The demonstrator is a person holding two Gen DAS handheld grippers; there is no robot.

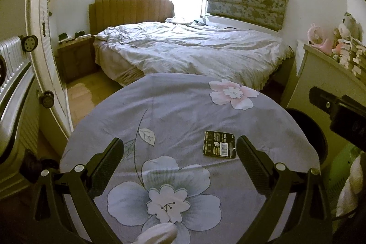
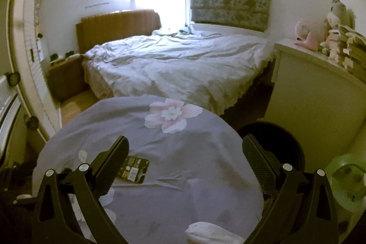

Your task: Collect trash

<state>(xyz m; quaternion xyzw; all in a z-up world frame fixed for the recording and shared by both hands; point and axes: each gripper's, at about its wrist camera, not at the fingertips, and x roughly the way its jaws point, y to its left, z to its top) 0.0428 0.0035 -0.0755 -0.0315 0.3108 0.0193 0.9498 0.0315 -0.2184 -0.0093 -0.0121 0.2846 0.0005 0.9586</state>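
A flat black wrapper [image 1: 219,144] with a white barcode lies on a round table covered by a grey floral cloth [image 1: 178,111]. My left gripper [image 1: 180,152] is open and empty above the table, and the wrapper lies just inside its right finger [image 1: 251,164]. In the right wrist view the wrapper [image 2: 135,168] lies beside my left finger [image 2: 112,164]. My right gripper [image 2: 185,152] is open and empty above the cloth [image 2: 183,152]. A white crumpled piece [image 1: 157,232] shows at the bottom edge; a similar one [image 2: 210,232] shows in the right wrist view.
A bed with a rumpled white duvet [image 1: 187,49] stands beyond the table. A white cabinet [image 1: 324,79] with toys is at the right. A dark round bin [image 2: 274,143] and a green object [image 2: 345,177] are right of the table. A suitcase [image 1: 13,88] is at the left.
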